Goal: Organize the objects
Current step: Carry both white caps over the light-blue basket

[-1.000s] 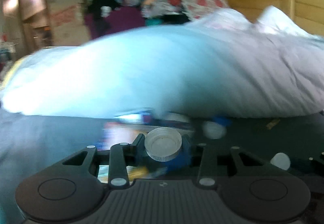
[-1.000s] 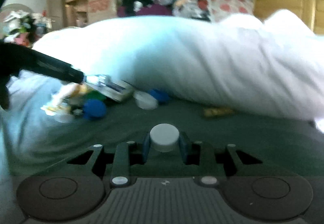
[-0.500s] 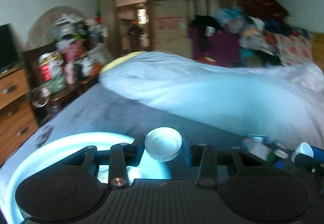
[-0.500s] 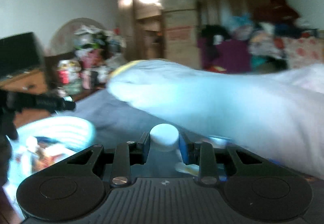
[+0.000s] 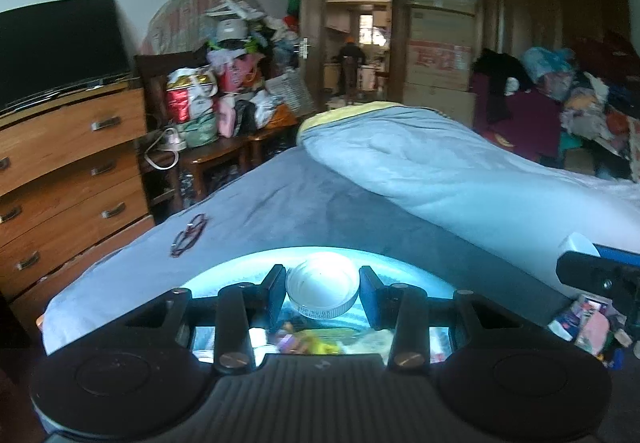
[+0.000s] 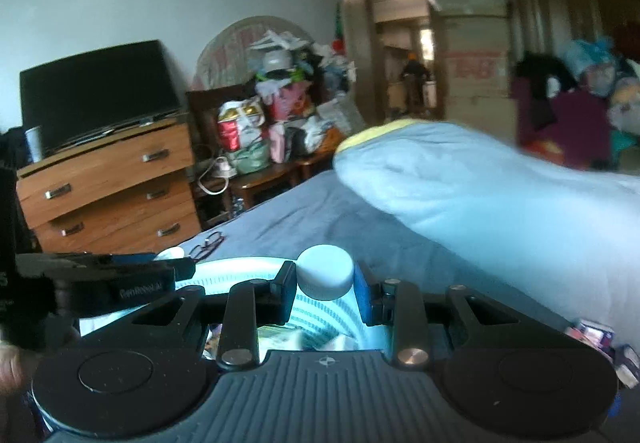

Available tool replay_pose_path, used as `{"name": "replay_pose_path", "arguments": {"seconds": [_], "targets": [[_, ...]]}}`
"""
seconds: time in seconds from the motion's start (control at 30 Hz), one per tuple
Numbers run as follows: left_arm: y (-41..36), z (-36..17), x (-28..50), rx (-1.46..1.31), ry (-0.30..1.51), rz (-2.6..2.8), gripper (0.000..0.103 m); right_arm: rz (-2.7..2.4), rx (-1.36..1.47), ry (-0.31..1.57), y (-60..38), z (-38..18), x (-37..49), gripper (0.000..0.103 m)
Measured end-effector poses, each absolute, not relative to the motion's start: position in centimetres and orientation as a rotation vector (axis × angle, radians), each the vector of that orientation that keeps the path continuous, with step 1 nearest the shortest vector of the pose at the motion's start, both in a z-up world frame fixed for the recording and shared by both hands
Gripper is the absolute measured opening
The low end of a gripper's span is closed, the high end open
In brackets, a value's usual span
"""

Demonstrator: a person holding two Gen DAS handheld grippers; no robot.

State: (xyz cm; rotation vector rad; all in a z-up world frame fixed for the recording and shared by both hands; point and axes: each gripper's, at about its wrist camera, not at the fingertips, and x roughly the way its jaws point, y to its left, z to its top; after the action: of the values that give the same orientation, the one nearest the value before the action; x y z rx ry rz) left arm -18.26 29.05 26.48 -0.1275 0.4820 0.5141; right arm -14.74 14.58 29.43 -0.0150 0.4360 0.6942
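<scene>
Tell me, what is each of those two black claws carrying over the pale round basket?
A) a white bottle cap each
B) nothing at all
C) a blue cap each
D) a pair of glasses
A: the left gripper pinches a white cap with its hollow side showing, and the right gripper pinches another white cap, both above the basket.

Both wrist views look low along the bed (image 5: 280, 203) toward the dresser (image 5: 72, 171) and doorway (image 5: 352, 55), close above the basin (image 5: 256, 263). Shared: bed, basin (image 6: 240, 267), dresser (image 6: 112, 179), glasses (image 5: 190, 235).
</scene>
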Motion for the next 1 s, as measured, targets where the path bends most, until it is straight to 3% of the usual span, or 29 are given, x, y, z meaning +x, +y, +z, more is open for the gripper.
{"name": "replay_pose_path", "arguments": {"seconds": [1.0], "targets": [[31.8, 23.7, -16.1, -0.142, 0.523, 0.529, 0.042, 0.705, -0.089, 0.510, 21.7, 28.8, -14.2, 0.032]]}}
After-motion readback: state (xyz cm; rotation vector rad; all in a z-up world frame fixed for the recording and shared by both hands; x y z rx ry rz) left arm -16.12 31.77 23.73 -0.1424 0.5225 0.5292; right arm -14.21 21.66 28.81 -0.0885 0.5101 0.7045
